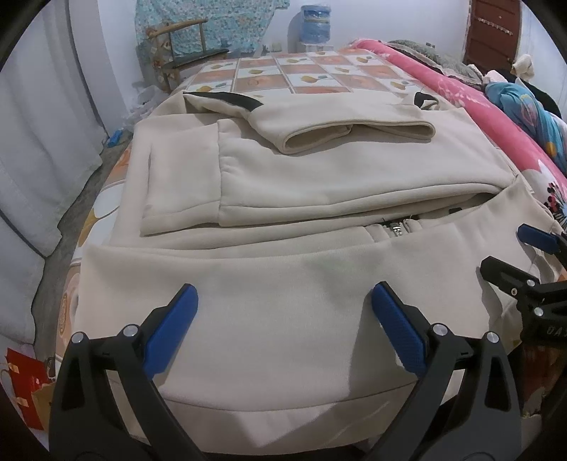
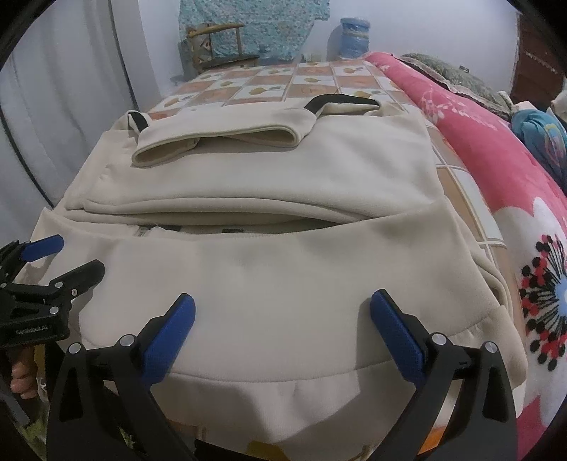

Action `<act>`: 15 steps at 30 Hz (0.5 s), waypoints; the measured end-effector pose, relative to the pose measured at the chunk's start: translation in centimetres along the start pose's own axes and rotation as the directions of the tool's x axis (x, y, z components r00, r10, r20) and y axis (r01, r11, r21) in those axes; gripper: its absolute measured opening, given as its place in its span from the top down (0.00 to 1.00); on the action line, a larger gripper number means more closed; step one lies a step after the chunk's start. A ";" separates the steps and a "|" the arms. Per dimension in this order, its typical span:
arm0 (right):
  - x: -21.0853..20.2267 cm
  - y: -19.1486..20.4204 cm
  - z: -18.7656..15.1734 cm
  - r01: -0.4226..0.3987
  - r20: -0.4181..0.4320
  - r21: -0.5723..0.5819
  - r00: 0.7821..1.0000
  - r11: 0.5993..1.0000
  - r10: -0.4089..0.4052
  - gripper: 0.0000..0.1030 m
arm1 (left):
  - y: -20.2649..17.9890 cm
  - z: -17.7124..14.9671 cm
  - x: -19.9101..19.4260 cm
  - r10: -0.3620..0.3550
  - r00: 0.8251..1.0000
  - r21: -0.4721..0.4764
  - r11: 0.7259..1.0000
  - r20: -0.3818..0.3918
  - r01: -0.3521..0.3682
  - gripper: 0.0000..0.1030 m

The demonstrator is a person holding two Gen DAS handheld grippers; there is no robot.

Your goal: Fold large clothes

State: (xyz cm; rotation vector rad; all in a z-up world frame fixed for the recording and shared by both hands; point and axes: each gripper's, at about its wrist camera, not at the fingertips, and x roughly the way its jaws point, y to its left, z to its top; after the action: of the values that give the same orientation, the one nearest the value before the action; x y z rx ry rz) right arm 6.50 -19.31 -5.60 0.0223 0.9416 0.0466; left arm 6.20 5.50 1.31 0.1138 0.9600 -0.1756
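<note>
Pale walls and a long grey-white curtain (image 1: pixel 42 117) closed off the left side of the room, and a wooden chair (image 1: pixel 187 46) draped with a turquoise patterned cloth (image 1: pixel 212 21) stood against the far wall, with a blue water jug (image 1: pixel 315 23) to its right. Nearer, a bed with a sheet of orange and white printed squares (image 1: pixel 301 76) carried the large cream fleece zip-up jacket (image 1: pixel 283 283), which lay spread across it with its hem toward the cameras. Both sleeves had been folded in over the chest, one cuff (image 1: pixel 354 136) lying open on top, and the metal zipper pull (image 1: pixel 398 228) showed in the gap below them. Over the near hem, the left tool (image 1: pixel 283 319) hung released, its blue-padded fingers spread wide apart with only fabric between them. Just beside it, the right tool (image 2: pixel 283 322) was likewise released over the hem, fingers apart and gripping nothing. Along the right edge of the bed lay a pink floral blanket (image 2: pixel 496 149), with a blue bundle of cloth (image 2: pixel 542 131) beyond it.
</note>
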 end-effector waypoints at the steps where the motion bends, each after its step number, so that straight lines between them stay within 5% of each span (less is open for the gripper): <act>1: 0.0 -0.1 0.0 -0.006 0.001 0.002 1.000 1.000 0.006 0.06 | 0.0 -0.1 0.1 -0.001 1.000 0.006 1.000 0.008 0.001 0.07; 6: -0.1 -0.2 0.0 -0.021 0.002 -0.002 1.000 1.000 0.021 0.06 | 0.6 0.0 -0.5 -0.004 1.000 -0.002 1.000 0.020 0.004 0.07; 11: -0.1 -0.1 -0.2 -0.019 0.014 -0.036 1.000 0.999 0.019 0.06 | 3.4 -1.1 -4.2 0.016 0.986 -0.028 1.000 0.163 -0.012 0.08; 15: 0.0 0.0 -0.1 -0.013 0.018 -0.037 1.000 0.999 0.013 0.06 | 6.9 -2.0 -5.1 0.017 0.984 -0.106 0.994 0.179 0.002 0.25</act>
State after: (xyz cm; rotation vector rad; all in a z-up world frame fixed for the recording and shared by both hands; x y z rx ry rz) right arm 6.39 -19.30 -5.67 -0.0051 0.9226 0.0754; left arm 3.06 13.11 4.49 0.0037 0.7873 -0.1257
